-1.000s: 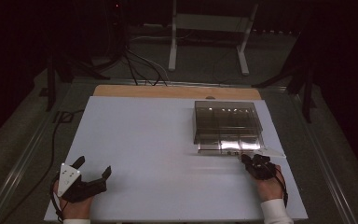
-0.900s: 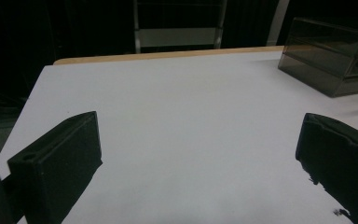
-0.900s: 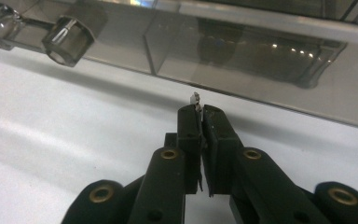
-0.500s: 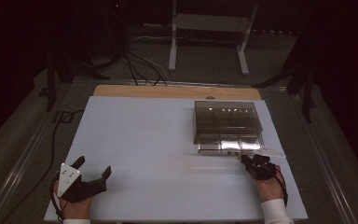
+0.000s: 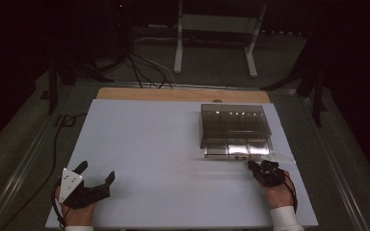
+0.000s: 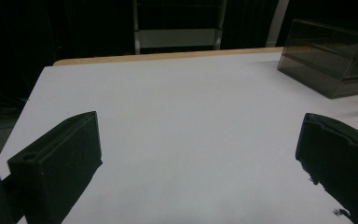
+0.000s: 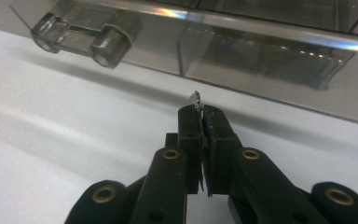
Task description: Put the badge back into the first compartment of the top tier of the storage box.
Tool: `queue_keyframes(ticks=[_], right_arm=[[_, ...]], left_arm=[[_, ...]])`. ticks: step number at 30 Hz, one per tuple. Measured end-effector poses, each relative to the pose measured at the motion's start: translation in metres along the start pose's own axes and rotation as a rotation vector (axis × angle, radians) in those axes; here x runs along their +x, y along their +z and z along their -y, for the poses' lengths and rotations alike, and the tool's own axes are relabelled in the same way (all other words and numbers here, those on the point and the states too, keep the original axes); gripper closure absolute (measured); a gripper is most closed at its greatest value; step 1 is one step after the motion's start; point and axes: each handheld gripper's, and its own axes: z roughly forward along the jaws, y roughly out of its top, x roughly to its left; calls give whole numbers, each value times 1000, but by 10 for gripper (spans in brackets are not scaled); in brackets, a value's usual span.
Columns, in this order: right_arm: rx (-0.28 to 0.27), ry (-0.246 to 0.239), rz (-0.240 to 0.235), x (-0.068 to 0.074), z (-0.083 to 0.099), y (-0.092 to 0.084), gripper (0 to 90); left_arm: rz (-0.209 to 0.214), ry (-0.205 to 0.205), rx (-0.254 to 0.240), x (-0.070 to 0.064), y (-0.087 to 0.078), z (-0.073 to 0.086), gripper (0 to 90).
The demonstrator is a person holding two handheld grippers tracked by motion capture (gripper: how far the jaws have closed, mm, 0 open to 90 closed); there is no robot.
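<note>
Pinching a tiny silvery part (image 7: 196, 98) at its very tips, the right tool (image 5: 256, 168) sits closed on it just in front of the smoky clear compartment box (image 5: 235, 130) on the white bench (image 5: 164, 154). So the pick looks done; dropping the piece into a compartment is judged yet to come, and the box's lid looks shut. The left tool (image 5: 96, 180) rests wide open, empty, well apart.

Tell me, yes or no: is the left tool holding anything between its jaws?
No. In the left gripper view the left tool has its jaws spread wide over the bare white table, with nothing between them.
</note>
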Motion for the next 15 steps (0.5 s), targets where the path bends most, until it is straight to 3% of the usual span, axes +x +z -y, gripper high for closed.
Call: queue_keyframes(ticks=[15], right_arm=[[-19,-22,-14,8,-2,-8,875]], left_arm=[[3,4,-1,0,0,0,11]])
